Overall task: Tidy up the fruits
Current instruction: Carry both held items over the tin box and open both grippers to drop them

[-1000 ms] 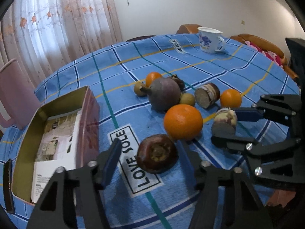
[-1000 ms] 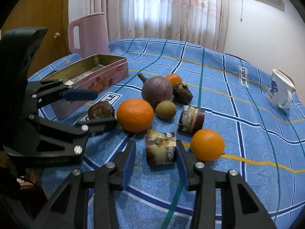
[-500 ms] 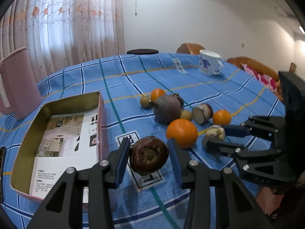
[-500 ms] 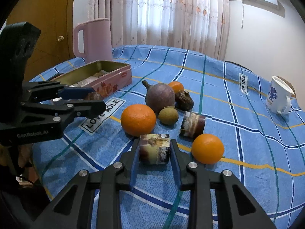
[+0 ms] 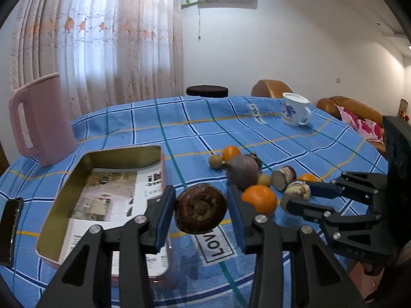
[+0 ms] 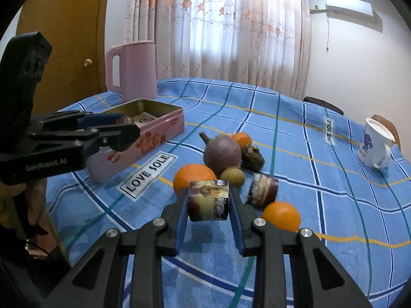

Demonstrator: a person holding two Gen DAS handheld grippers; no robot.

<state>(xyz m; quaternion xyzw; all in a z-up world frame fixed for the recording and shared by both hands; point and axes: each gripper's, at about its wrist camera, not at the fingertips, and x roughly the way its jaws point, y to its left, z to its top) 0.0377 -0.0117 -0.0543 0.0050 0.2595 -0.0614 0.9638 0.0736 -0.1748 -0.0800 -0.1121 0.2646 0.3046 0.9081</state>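
My left gripper [image 5: 201,211] is shut on a dark brown round fruit [image 5: 200,208] and holds it above the blue checked cloth, just right of the open pink tin box [image 5: 77,187]. My right gripper [image 6: 208,204] is shut on a brown cut cylinder piece [image 6: 208,200], lifted off the cloth. The right gripper also shows in the left wrist view [image 5: 298,195]; the left gripper also shows in the right wrist view [image 6: 123,131], beside the tin [image 6: 164,125]. On the cloth lie a big orange [image 6: 194,177], a purple round fruit [image 6: 222,154], a small tan fruit [image 6: 232,177], another cut piece [image 6: 262,190] and a small orange [image 6: 281,215].
A pink jug [image 5: 38,120] stands behind the tin at the back left. A white mug with a blue print [image 6: 375,145] stands at the far right. A small orange [image 6: 242,140] and a dark wrinkled fruit [image 6: 253,155] lie behind the purple fruit. Paper lines the tin.
Both grippers closed on their pieces and lifted them: the left took the dark brown fruit up toward the tin, the right raised the cut cylinder piece off the cloth.
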